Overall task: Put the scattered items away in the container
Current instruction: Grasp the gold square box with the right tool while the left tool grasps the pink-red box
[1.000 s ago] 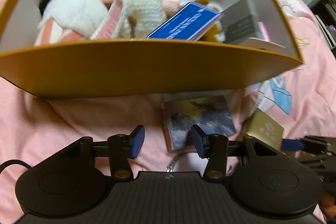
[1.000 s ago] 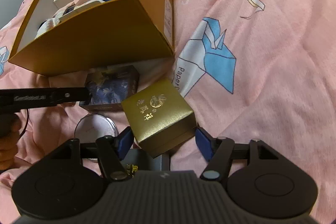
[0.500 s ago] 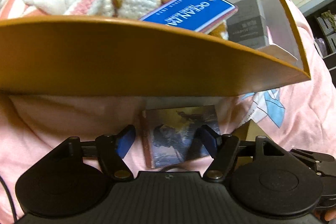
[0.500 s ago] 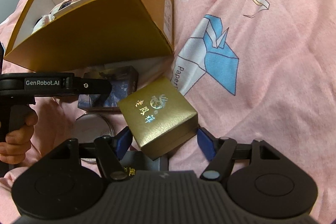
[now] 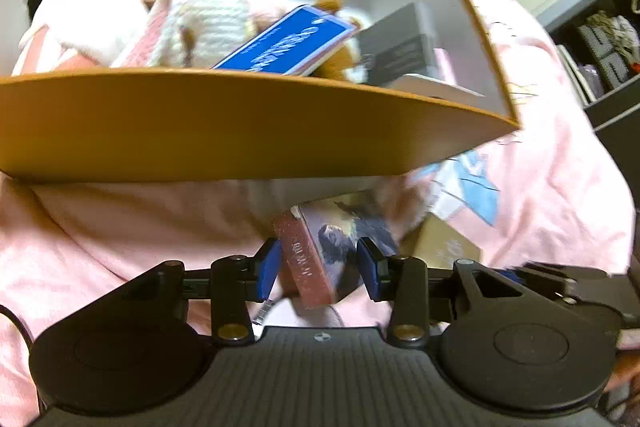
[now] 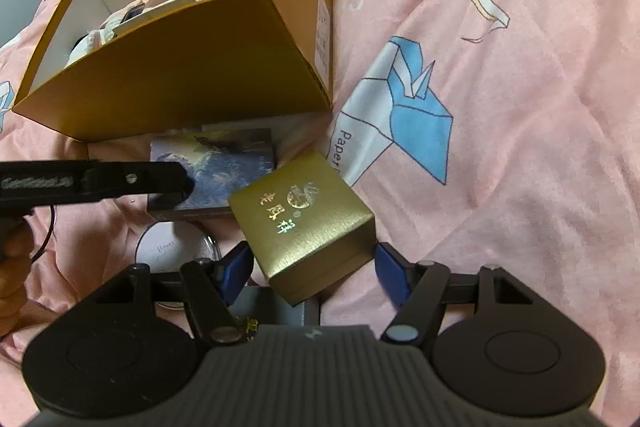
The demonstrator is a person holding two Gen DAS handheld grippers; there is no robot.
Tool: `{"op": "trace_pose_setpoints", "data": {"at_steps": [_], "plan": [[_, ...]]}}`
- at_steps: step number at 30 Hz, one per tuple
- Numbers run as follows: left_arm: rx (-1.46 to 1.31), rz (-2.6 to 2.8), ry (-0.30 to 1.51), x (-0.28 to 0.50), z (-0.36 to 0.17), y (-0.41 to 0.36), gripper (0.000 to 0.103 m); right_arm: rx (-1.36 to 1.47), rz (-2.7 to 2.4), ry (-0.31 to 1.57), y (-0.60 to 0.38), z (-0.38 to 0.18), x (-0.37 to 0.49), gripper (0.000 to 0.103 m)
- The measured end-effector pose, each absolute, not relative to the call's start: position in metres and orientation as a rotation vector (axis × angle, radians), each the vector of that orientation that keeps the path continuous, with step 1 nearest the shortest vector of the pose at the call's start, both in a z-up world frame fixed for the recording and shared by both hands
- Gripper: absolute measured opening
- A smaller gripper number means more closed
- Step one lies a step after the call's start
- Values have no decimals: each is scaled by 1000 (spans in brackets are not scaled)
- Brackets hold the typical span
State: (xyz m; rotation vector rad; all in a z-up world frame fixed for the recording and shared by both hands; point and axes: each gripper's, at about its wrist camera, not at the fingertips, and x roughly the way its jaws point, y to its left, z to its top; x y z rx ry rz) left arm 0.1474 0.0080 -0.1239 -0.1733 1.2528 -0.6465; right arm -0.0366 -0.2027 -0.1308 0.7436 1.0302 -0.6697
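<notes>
While the left gripper pinches the picture box below the orange carton, the right gripper gapes around the gold box; a skewed pinch could spill either.

The cardboard box stands on the bed. Just in front of the box lies a picture box; a gift box sits in front of the cardboard box, nearer its right corner, with a round compact to its left.

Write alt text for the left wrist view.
The left gripper has its blue pads on either side of a picture-covered box, tilted up off the pink bedspread. Behind it stands an open yellow cardboard box holding plush toys and a blue booklet.
</notes>
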Motion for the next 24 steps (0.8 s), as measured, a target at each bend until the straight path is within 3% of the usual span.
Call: {"op": "trace_pose_setpoints", "data": {"at_steps": [11, 24], "plan": [[-155, -854, 1248, 135, -104, -4, 42, 716, -671, 1028, -199, -127, -36, 69], [-35, -847, 1324, 144, -118, -39, 42, 712, -661, 1050, -202, -128, -40, 68]]}}
